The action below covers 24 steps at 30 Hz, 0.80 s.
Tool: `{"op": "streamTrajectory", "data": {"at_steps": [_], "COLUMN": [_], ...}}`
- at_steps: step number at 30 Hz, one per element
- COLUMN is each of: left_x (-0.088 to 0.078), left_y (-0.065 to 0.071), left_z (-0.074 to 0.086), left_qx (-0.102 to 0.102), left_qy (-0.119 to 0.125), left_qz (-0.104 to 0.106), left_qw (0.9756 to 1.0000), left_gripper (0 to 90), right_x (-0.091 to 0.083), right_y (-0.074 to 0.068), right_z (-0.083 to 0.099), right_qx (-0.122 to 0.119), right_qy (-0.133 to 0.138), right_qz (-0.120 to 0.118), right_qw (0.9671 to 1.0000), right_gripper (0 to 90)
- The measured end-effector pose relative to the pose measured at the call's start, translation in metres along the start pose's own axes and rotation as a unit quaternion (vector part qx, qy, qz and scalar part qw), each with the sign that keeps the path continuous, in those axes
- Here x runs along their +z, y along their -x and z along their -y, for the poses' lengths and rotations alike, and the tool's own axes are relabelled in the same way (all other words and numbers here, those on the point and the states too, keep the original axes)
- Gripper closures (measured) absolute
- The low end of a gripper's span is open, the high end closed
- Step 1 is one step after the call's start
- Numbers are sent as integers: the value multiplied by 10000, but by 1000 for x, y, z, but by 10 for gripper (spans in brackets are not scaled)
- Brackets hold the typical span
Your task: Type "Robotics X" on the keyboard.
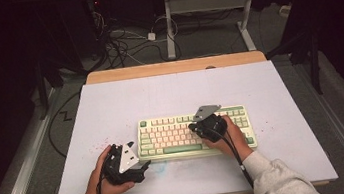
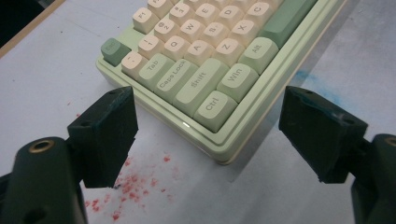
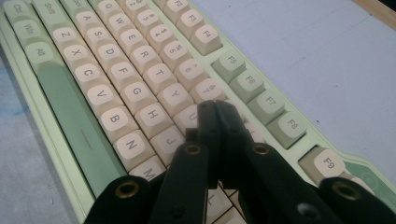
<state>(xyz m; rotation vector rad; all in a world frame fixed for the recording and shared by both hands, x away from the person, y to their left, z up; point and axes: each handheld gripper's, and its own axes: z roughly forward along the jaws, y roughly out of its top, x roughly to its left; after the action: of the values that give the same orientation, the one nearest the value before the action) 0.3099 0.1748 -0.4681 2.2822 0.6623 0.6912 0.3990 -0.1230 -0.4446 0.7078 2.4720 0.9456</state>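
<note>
Lying across the near middle of the white counter (image 1: pixel 174 91), the green-and-cream keyboard (image 1: pixel 175 136) has red specks (image 2: pixel 126 186) just off its left corner. The right gripper (image 1: pixel 193 126), clenched on nothing, hovers over the keyboard's middle keys, tips by the U key (image 3: pixel 189 114). The left gripper (image 1: pixel 145 167) rests released beside the keyboard's near left corner, jaws wide, aimed at it.

White table top (image 1: pixel 110 105), green-and-cream keyboard (image 1: pixel 174 133) on it, red specks (image 2: pixel 128 191)
</note>
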Motion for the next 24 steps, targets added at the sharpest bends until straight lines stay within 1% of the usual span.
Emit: {"op": "streamTrajectory", "data": {"at_steps": [1,5,8,10,11,13,15,16,18,20,24], "left_x": [0,1,1,1,1,1,1,2,1,1,1], "left_y": [0,0,-1,-1,0,0,0,0,0,0,-1], "left_z": [0,0,1,1,1,1,1,1,1,1,1], "left_qx": [4,9,-2,-6,1,10,6,4,-16,-38,-84], "left_qy": [-16,-34,-32,-38,-52,-67,-80,-86,-83,-87,-105], "left_qz": [-1,-8,-2,-4,-1,7,13,7,23,27,47], "left_qw": [10000,10000,10000,10000,10000,10000,10000,10000,10000,10000,9999], "left_gripper": [183,183,183,183,183,183,183,183,183,183,184], "right_x": [-1,-3,-5,-7,-9,-11,-14,-16,-20,-24,-31], "right_y": [0,1,2,2,2,2,1,1,1,1,2], "right_z": [0,0,1,1,1,1,1,1,1,1,4], "right_qx": [48,28,95,102,144,126,121,127,189,163,203], "right_qy": [14,98,162,198,226,295,353,385,467,552,713], "right_qz": [3,-4,3,5,0,4,-31,-9,-13,1,43], "right_qw": [10000,9999,9998,9998,9996,9995,9993,9992,9987,9983,9972], "right_gripper": [900,900,898,879,873,870,845,841,810,783,668]}}
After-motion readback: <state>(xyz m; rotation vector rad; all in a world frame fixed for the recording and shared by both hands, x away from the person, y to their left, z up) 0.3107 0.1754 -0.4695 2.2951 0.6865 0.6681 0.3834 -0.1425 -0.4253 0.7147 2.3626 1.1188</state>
